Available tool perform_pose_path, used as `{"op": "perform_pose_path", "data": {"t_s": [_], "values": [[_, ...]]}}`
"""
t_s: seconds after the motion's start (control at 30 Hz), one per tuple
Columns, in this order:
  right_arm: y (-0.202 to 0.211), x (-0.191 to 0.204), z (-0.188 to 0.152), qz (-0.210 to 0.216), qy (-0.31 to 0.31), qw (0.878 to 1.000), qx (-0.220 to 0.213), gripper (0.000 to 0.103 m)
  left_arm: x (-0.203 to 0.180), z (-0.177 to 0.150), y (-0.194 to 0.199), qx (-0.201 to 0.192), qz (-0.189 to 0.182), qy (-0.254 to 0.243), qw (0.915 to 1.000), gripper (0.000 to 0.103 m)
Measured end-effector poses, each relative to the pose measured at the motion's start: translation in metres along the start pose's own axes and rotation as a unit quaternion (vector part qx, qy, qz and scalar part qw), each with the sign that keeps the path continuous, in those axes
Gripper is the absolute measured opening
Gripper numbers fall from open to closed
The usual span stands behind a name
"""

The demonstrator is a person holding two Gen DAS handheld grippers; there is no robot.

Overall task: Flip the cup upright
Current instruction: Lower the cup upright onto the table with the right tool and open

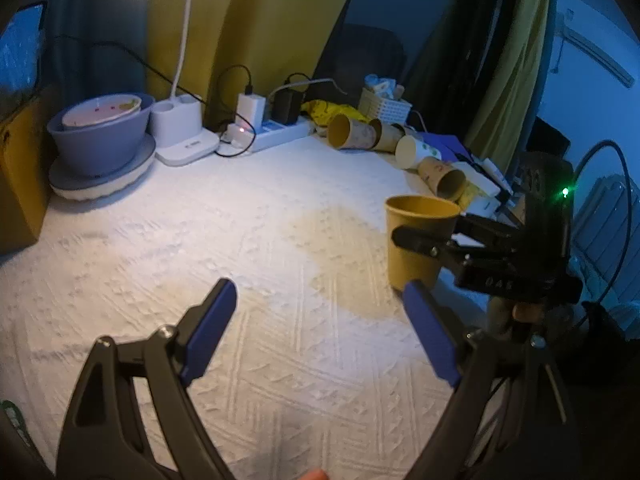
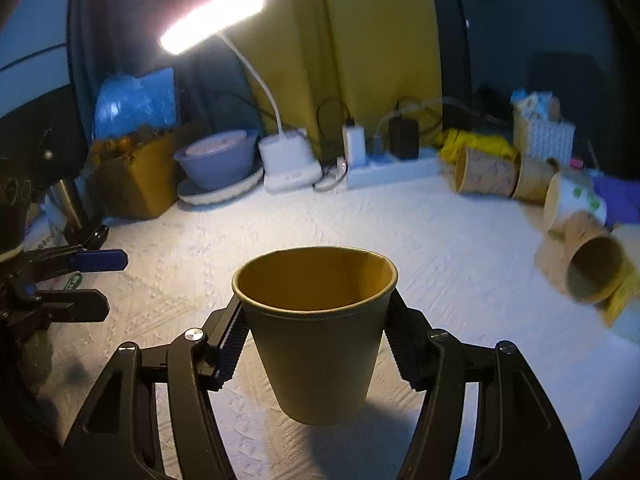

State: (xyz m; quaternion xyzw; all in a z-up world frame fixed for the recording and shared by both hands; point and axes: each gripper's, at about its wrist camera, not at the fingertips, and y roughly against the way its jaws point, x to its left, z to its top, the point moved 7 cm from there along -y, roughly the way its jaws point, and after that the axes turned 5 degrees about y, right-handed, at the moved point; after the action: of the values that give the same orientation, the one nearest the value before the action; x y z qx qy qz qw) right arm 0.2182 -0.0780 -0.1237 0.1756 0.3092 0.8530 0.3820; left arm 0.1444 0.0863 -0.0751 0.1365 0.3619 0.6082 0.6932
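A brown paper cup [image 2: 316, 332] stands upright, mouth up, between the fingers of my right gripper [image 2: 316, 336], which is shut on its sides. Its base is on or just above the white cloth. The same cup [image 1: 416, 240] shows at the right of the left wrist view, with the right gripper [image 1: 436, 236] clamped around it. My left gripper [image 1: 320, 328] is open and empty, low over the cloth to the left of the cup. It shows at the left edge of the right wrist view [image 2: 96, 280].
Several paper cups [image 2: 520, 196] lie on their sides at the back right. A desk lamp [image 2: 288, 160], a power strip [image 2: 392, 168] with chargers, a bowl on plates [image 2: 218, 164] and a white basket [image 2: 544, 136] line the back. A stain [image 1: 340, 252] marks the cloth.
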Motion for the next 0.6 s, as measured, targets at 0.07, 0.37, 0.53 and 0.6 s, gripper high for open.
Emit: {"op": "perform_pose_path", "data": {"t_s": [0.07, 0.37, 0.53, 0.6], "values": [[-0.001, 0.002, -0.001, 0.002, -0.004, 1.000, 0.011, 0.065, -0.002, -0.003, -0.001, 0.003, -0.005, 0.004, 1.0000, 0.087], [0.012, 0.004, -0.022, -0.019, -0.004, 1.000, 0.023, 0.065, -0.006, -0.005, -0.005, 0.003, -0.014, -0.002, 0.9999, 0.087], [0.023, 0.009, -0.033, -0.035, 0.004, 0.999, 0.025, 0.065, -0.014, -0.010, -0.005, 0.005, -0.018, -0.012, 0.9998, 0.087], [0.028, 0.009, -0.036, -0.043, 0.007, 0.999, 0.025, 0.065, -0.017, -0.012, -0.005, 0.004, -0.019, -0.015, 0.9997, 0.087]]}}
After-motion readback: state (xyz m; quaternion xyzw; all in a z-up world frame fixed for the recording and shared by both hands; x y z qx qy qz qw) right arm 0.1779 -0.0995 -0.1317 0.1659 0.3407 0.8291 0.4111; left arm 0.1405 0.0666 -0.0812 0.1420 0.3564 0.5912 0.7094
